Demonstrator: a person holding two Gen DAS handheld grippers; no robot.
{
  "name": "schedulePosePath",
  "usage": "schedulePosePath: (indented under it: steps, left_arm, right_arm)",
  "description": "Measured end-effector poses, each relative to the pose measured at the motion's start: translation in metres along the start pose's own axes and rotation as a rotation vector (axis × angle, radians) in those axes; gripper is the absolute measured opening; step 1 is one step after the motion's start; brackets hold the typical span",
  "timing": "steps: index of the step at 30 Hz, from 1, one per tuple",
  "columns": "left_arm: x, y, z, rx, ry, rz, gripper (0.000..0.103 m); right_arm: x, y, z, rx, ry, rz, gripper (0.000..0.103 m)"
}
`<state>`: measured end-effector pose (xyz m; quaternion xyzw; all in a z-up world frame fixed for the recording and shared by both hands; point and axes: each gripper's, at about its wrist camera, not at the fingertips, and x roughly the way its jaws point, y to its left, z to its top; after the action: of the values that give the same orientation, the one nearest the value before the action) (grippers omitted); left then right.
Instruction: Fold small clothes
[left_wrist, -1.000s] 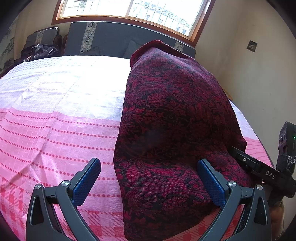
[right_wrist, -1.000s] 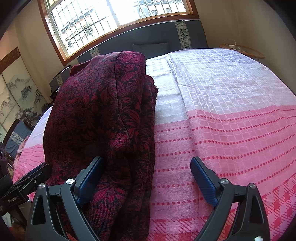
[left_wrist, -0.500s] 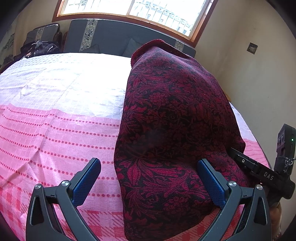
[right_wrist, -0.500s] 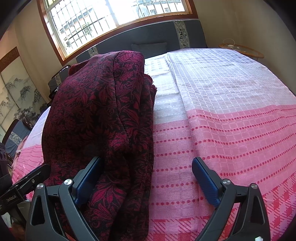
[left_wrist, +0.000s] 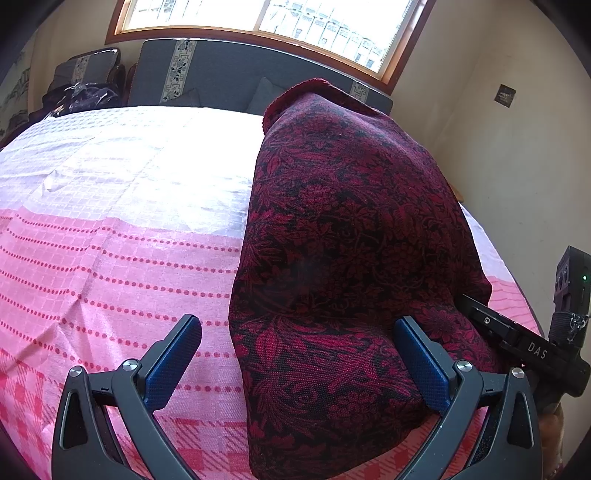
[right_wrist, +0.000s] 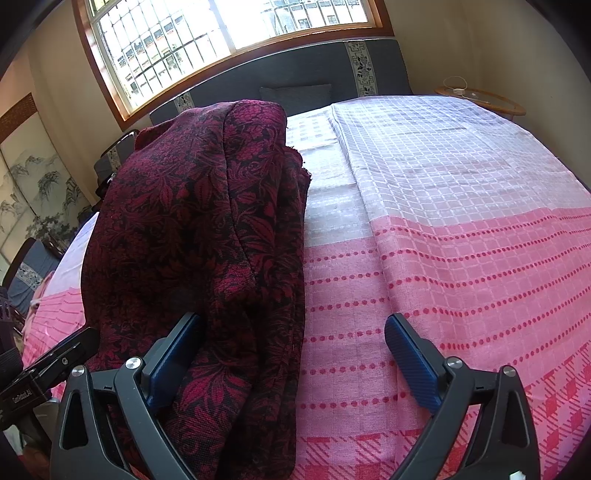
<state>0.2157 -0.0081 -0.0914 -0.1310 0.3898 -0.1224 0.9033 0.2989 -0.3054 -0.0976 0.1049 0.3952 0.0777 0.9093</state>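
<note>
Nothing much has moved since before: the dark red flowery woven cloth (left_wrist: 354, 258) lies folded long on the pink checked bed cover (left_wrist: 110, 258), soft and floppy, best pinched at its near edge, with both the left hand-held gripper (left_wrist: 295, 354) and right hand-held gripper (right_wrist: 295, 354) spread wide.

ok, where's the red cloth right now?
The cloth lies folded on the pink bedspread, right of centre in the left wrist view, left in the right wrist view, between both open grippers.

White letters "DAS" stand on the black bar of the right tongs (left_wrist: 532, 349). Small white print on the left tongs' bar (right_wrist: 22, 397) is too blurred to read.
</note>
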Motion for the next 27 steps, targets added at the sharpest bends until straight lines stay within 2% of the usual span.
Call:
schedulePosePath:
  steps: [5, 9, 17, 27]
  left_arm:
    - [0.000, 0.001, 0.001, -0.005, 0.002, -0.003, 0.103]
    - [-0.002, -0.004, 0.002, 0.022, -0.002, 0.025, 0.103]
    - [-0.008, -0.026, 0.007, 0.182, -0.018, 0.117, 0.103]
    - [0.000, -0.031, 0.028, 0.251, -0.016, 0.137, 0.103]
  right_arm:
    - [-0.001, -0.002, 0.000, 0.000, 0.002, -0.006, 0.099]
    - [-0.001, -0.002, 0.000, 0.000, 0.002, -0.007, 0.099]
    - [0.000, -0.002, 0.000, 0.000, 0.002, -0.006, 0.099]
    - [0.000, -0.002, 0.001, -0.001, 0.003, -0.006, 0.100]
